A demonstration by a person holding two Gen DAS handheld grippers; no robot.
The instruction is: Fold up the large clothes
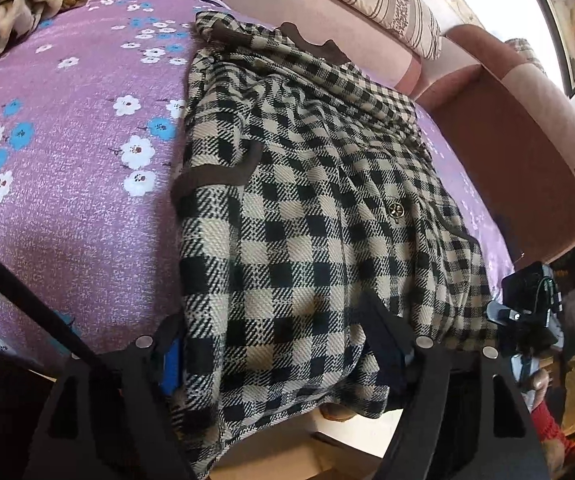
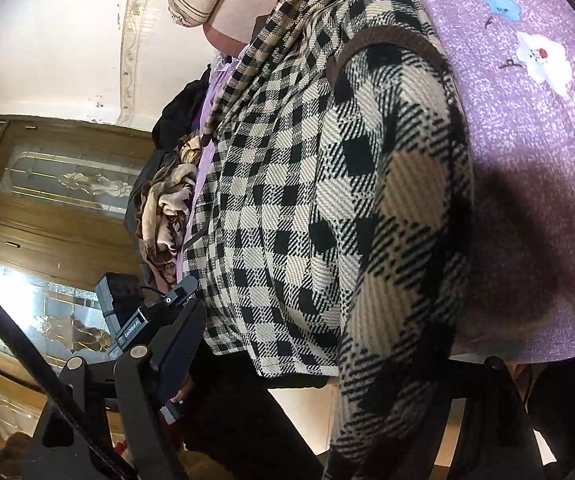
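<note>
Meanwhile both tools, left tool [image 1: 275,344] and right tool [image 2: 327,360], spread wide around checked coat [image 1: 307,200]; purple floral bedsheet [image 1: 67,160].

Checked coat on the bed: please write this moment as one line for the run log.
item: checked coat | on: purple floral bedsheet | left gripper: open, straddles hem | right gripper: open, hem between fingers | fold: partly done

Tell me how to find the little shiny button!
Look at the purple flowery bedsheet, then at the black-and-cream checked coat lying on it. On the coat's front, right of the middle, sits one small round gold button. It is the only shiny metal dot among all the woven squares and brown trim.
</note>
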